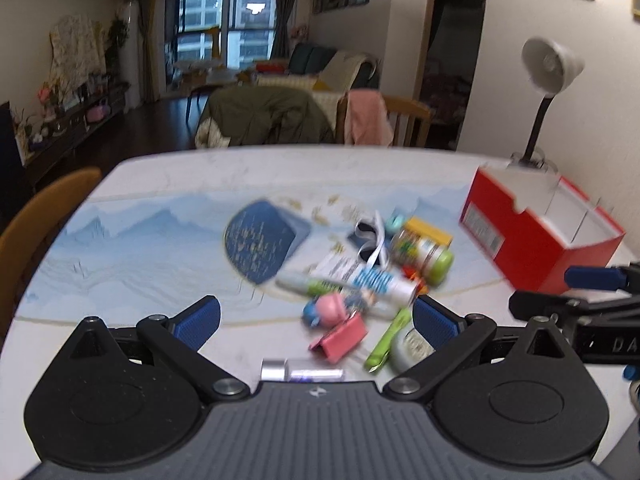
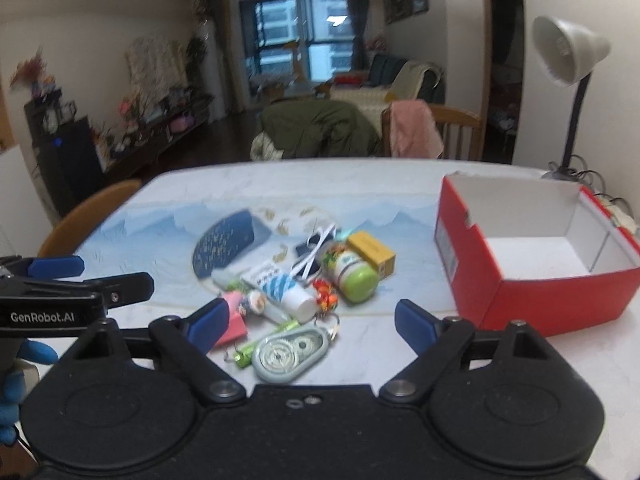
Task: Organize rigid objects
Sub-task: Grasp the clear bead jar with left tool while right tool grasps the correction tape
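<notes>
A pile of small items lies on the table: a green-capped bottle (image 2: pixel 350 270), a white tube (image 2: pixel 282 290), a yellow box (image 2: pixel 372 254), a grey tape dispenser (image 2: pixel 290 350), a pink clip (image 1: pixel 340 336) and a dark blue case (image 2: pixel 226 248). An open red box (image 2: pixel 532 280) with a white, empty inside stands to the right. My left gripper (image 1: pixel 316 320) is open and empty above the near side of the pile. My right gripper (image 2: pixel 312 322) is open and empty, just before the tape dispenser. Each gripper shows at the edge of the other's view.
A white desk lamp (image 2: pixel 568 52) stands behind the red box with cables at its base. Wooden chairs stand at the table's left (image 1: pixel 40 216) and far side (image 2: pixel 452 130). The table (image 2: pixel 280 184) has a blue mountain-print mat.
</notes>
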Available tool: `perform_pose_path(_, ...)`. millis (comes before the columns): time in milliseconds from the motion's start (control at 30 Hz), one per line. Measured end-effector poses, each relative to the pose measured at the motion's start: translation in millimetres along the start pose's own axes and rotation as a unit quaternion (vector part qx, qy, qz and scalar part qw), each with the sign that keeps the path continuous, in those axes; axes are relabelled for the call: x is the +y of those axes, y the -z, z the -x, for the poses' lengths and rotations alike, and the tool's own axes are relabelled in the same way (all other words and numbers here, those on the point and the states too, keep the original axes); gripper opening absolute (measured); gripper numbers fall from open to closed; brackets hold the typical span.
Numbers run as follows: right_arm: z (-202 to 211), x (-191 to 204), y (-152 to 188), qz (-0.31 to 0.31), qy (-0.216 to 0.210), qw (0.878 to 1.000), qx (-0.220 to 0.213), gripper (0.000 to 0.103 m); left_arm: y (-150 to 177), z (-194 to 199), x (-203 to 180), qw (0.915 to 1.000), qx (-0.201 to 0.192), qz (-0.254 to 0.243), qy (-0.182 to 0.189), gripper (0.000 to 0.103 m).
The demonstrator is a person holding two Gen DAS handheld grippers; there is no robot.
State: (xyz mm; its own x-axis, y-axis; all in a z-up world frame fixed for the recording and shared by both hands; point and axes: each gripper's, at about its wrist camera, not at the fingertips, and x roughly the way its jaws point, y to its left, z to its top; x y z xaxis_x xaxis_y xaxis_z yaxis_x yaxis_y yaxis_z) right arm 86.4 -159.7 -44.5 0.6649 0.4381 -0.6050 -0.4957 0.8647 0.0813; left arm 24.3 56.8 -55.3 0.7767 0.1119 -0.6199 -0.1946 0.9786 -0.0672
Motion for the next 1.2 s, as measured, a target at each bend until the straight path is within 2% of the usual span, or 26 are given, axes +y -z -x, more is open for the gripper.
perform_pose_path(100,-17.8,-2.8,2.4,0.008,-0.008,1.000,0.019,0.084,13.0,-17.2,1.1,0.9997,0.025,-0.003,-0.006,0.103)
perform_pose_path(233,-36.7,-5.3,6.6,0.021,-0.024,0.998,0.048,0.080,25.3,-34.8,9.7,0.9978,0.058,0.023,-0.023,0.102)
perform_pose_path(333,-47.7,-3.1,9.5,0.039,-0.036,0.997,0.062,0.080,29.3,-43.6,17.9,0.9963,0.069,0.038,-0.033,0.102)
perform_pose_path(567,-78.1,6.0,17.5,0.082,-0.049,0.991,0.096,0.081,37.6,-64.0,15.1,0.9945,0.095,0.028,-0.034,0.102)
perform_pose_path(900,-113.7,11.9,24.7,0.114,-0.049,0.984,0.126,0.082,40.8,-85.7,11.2,0.9936,0.108,0.013,-0.031,0.100)
perform_pose_path(1200,-136.5,6.5,22.2,0.066,-0.062,0.983,0.158,0.085,42.6,-92.3,14.8,0.9932,0.113,0.014,-0.026,0.089)
